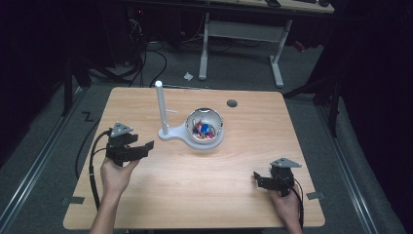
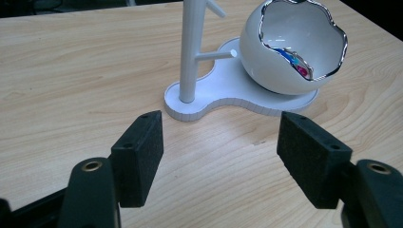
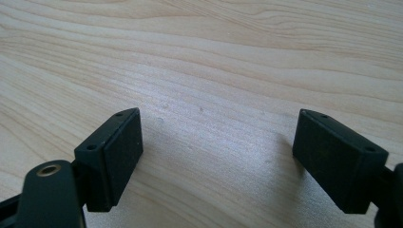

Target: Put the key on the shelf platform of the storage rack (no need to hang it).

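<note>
A white egg-shaped bowl (image 1: pixel 205 127) with a silver jagged rim holds several coloured small pieces. It rests on a white base (image 1: pixel 178 134) that also carries a tall white post (image 1: pixel 161 107). In the left gripper view the bowl (image 2: pixel 285 52) and post (image 2: pixel 188 52) lie just ahead of the jaws. My left gripper (image 1: pixel 144 147) is open at the table's left, pointing toward the base, with nothing between its pads (image 2: pixel 142 156). My right gripper (image 1: pixel 256 179) is open at the front right, low over bare wood, its pads (image 3: pixel 119 152) apart and empty.
The wooden table (image 1: pixel 195 195) has a round grey cable hole (image 1: pixel 232 103) behind the bowl. Beyond the far edge stand white desk legs (image 1: pixel 277 63) and dark cables on the floor. Bare wood spans the space between my two hands.
</note>
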Demonstrator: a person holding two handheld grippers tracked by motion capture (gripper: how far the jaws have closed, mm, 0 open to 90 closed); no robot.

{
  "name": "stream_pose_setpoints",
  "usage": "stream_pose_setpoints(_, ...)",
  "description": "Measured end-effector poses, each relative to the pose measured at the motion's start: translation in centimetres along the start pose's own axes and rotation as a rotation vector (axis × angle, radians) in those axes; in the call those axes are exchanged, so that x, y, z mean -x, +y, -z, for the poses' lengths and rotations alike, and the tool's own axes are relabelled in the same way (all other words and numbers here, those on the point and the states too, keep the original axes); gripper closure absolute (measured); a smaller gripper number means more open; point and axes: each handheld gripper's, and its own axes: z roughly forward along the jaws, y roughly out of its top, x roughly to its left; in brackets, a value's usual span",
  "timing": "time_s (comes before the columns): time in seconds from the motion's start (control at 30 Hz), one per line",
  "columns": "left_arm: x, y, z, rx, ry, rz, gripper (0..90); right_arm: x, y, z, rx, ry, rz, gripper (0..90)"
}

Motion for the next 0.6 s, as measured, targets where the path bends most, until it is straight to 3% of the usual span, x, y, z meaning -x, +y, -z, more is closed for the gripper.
stream_pose_setpoints(0.6,-0.2,-2.4,-0.4,-0.014,-0.011,0.038,31.9,0.0,0.0,0.0,0.000,0.000,0.002,17.2)
